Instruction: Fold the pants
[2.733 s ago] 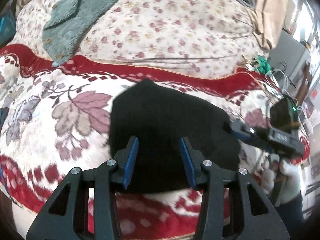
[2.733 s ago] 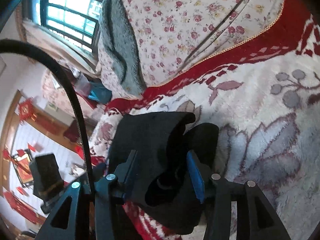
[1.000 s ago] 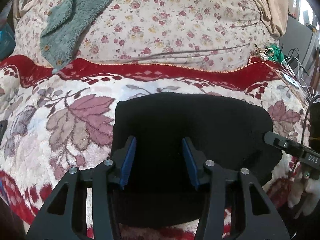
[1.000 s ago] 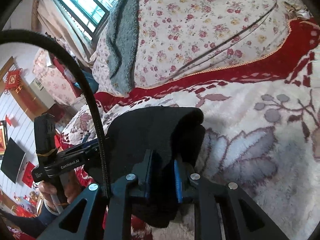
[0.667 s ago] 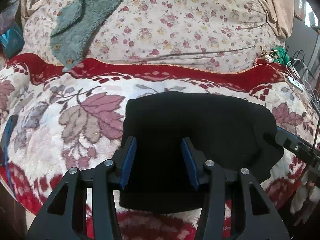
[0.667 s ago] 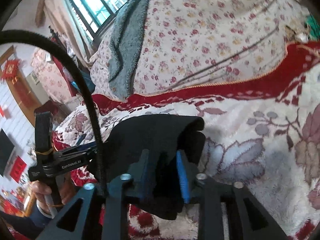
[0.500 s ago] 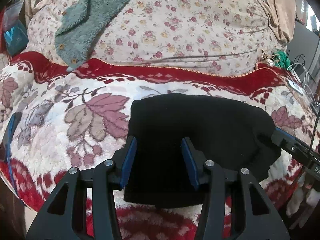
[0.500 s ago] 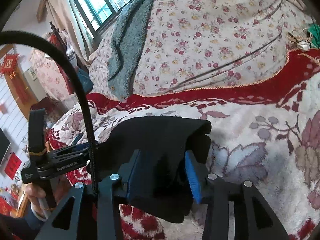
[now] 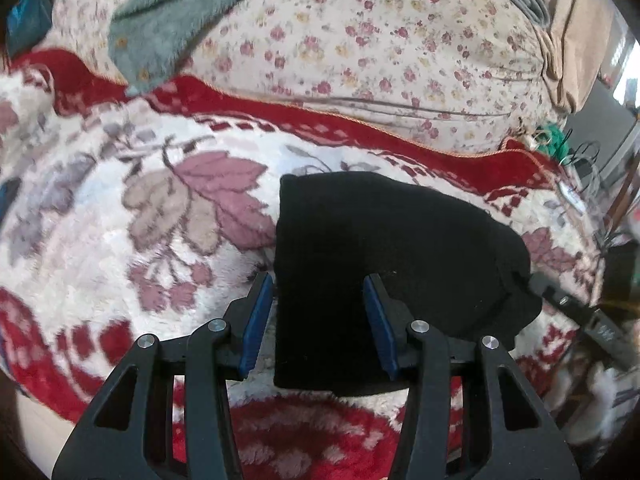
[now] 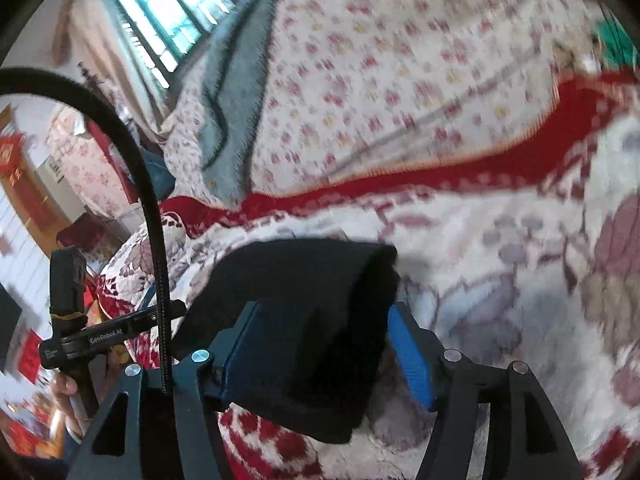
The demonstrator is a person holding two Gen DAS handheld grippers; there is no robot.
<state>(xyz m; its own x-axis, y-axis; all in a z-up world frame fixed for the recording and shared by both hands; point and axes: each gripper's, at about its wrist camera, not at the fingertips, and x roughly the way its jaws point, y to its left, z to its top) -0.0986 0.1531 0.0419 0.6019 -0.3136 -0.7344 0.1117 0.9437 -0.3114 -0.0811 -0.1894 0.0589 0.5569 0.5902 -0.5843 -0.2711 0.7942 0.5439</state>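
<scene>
One pair of black knit pants (image 9: 384, 256), folded into a compact rectangle, on a plush red-and-cream floral blanket (image 9: 120, 240); long axis runs 9 to 3 o'clock. Left gripper (image 9: 318, 316): fingers wide, straddling the bundle's 9 o'clock end, gripping nothing. Right gripper (image 10: 324, 344): fingers wide around the 3 o'clock end, likely just let go so the fold rests flat.

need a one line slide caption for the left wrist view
Open left tool poised over folded black pants lying on a red-and-white floral blanket.
</scene>
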